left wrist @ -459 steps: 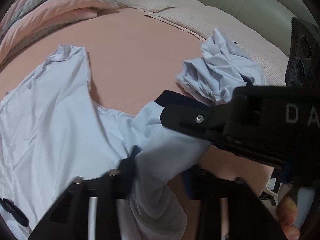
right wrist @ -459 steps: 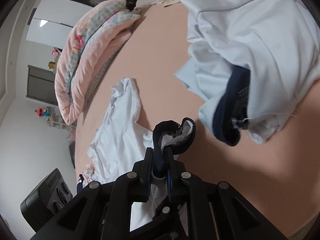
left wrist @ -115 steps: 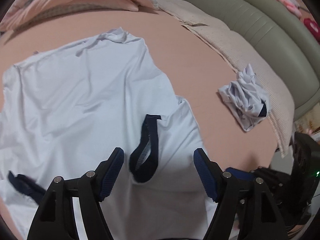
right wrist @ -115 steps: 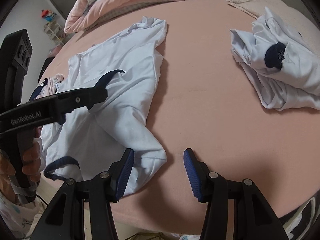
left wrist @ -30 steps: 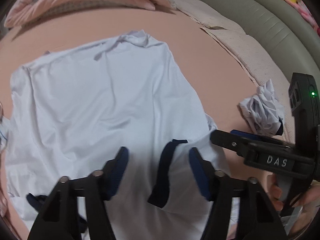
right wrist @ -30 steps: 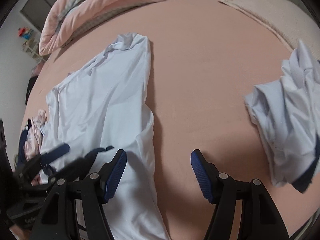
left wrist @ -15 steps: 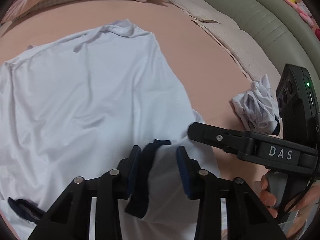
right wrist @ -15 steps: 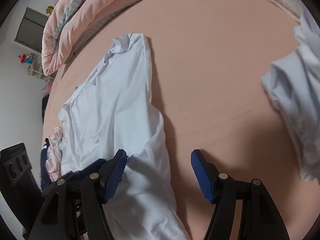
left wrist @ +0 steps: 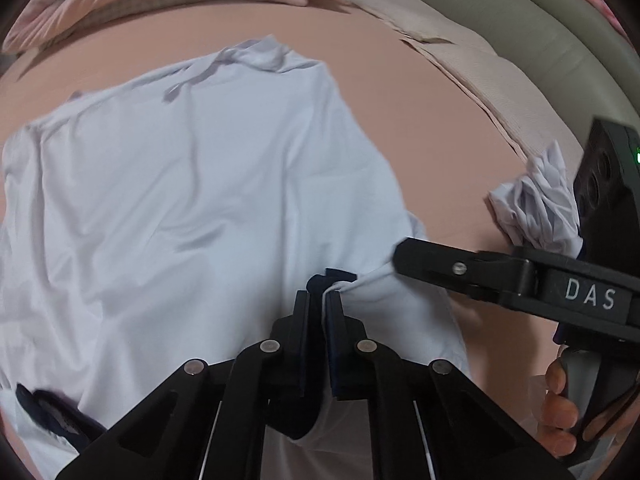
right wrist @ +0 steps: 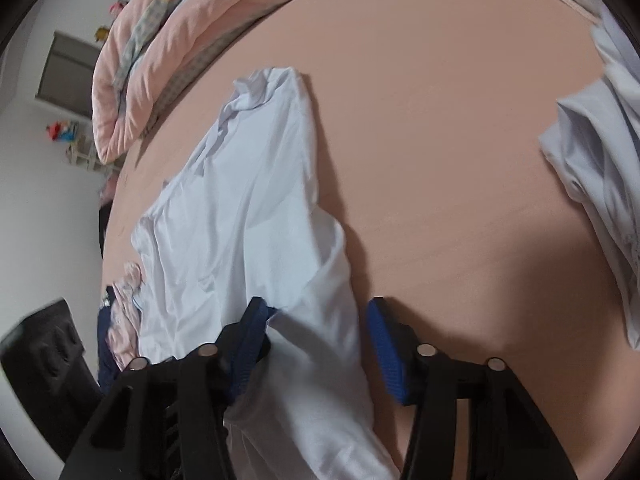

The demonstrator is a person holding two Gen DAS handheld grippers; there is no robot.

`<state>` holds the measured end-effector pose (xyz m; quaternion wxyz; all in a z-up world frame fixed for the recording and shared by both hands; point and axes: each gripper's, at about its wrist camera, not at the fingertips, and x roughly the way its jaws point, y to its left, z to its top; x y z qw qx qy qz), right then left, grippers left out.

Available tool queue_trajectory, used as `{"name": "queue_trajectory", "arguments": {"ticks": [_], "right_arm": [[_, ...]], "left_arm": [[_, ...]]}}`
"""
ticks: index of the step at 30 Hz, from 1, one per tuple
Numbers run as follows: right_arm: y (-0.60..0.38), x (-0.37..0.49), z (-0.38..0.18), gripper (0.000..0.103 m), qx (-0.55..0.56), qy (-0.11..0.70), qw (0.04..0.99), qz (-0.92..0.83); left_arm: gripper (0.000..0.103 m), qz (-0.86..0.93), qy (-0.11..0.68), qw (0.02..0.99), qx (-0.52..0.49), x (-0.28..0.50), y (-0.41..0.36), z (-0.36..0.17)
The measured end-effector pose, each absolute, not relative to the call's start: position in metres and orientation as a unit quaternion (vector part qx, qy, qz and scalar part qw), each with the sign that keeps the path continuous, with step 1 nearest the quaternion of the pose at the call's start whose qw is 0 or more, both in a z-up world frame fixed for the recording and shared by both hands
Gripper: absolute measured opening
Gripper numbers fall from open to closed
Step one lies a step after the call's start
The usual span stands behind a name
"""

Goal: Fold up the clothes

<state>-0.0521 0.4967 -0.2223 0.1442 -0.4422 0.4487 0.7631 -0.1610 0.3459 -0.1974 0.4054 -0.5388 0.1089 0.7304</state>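
the soft, wrinkled pale blue shirt lies spread on the smooth pink bed. the left gripper has its fingers pinched tight on the shirt's dark navy ribbed cuff. the right gripper holds its ridged blue fingers wide apart, straddling the sleeve's edge without gripping it.

Dim, soft indoor light; fisheye-warped dark edges, slight motion blur.

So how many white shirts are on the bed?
2. One shirt lies spread flat, its sleeve pinched by the left gripper. One crumpled shirt sits farther right. Others may be out of view.
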Motion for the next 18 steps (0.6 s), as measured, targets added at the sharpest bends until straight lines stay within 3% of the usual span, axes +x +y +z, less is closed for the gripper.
{"name": "queue_trajectory", "arguments": {"ticks": [8, 14, 17, 18], "right_arm": [[0.486, -0.056, -0.22, 0.041, -0.479, 0.376, 0.162, 0.777], [0.477, -0.057, -0.216, 0.041, -0.494, 0.337, 0.184, 0.781], [0.472, -0.057, -0.21, 0.044, -0.5, 0.308, 0.191, 0.787], [0.47, -0.057, -0.208, 0.052, -0.502, 0.298, 0.194, 0.788]], "left_arm": [[0.006, 0.75, 0.134, 0.365, -0.535, -0.165, 0.338, -0.199], [0.006, 0.742, 0.122, 0.374, -0.543, -0.166, 0.329, -0.199], [0.007, 0.741, 0.124, 0.388, -0.535, -0.161, 0.327, -0.187], [0.007, 0.74, 0.125, 0.392, -0.532, -0.159, 0.327, -0.182]]}}
